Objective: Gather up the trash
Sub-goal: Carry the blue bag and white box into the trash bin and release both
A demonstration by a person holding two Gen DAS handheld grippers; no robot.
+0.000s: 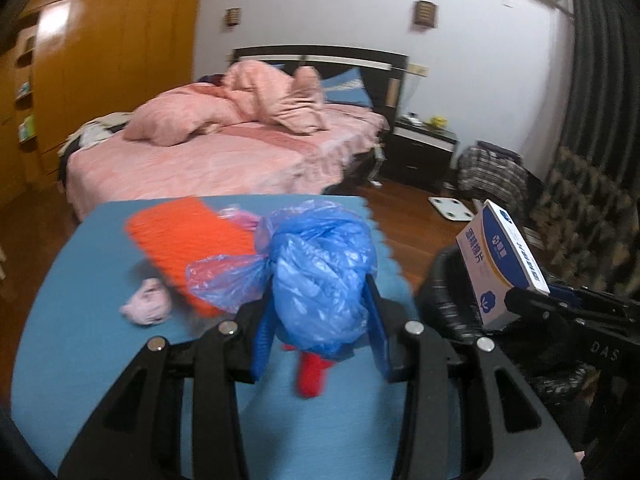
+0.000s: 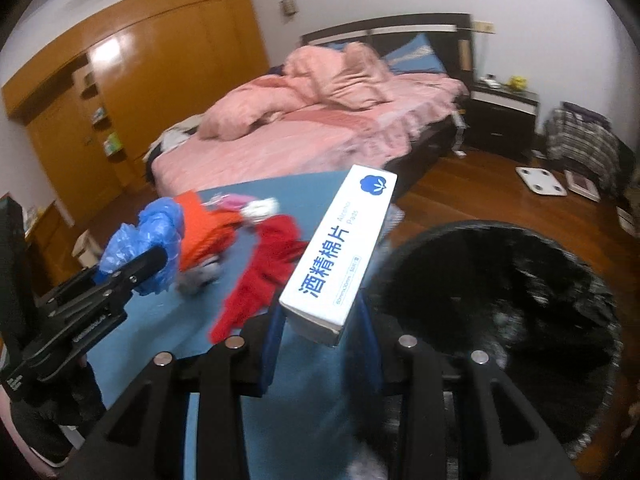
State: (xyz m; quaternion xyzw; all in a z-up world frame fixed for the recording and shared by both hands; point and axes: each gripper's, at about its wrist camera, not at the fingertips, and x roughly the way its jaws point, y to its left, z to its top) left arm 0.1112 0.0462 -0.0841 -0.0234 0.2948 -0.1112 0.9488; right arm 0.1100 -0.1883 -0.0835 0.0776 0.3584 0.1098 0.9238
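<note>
Your left gripper [image 1: 320, 320] clamps crumpled blue plastic bag [image 1: 320, 268] over blue table [image 1: 80, 360]. Your right gripper [image 2: 320, 320] clamps white-and-blue cardboard box [image 2: 340, 248], long axis pointing away. Black-lined round bin [image 2: 500, 320] lies right; right gripper nearer.

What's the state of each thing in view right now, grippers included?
left gripper: shut on the blue plastic bag, crumpled and lifted off the table
right gripper: shut on the alcohol pad box, closed, tilted, held beside the bin
black bin: open, lined, contents too dark to tell
red cloth: crumpled on the blue table
orange cloth: lying flat on the table
pink wad: crumpled on the table
</note>
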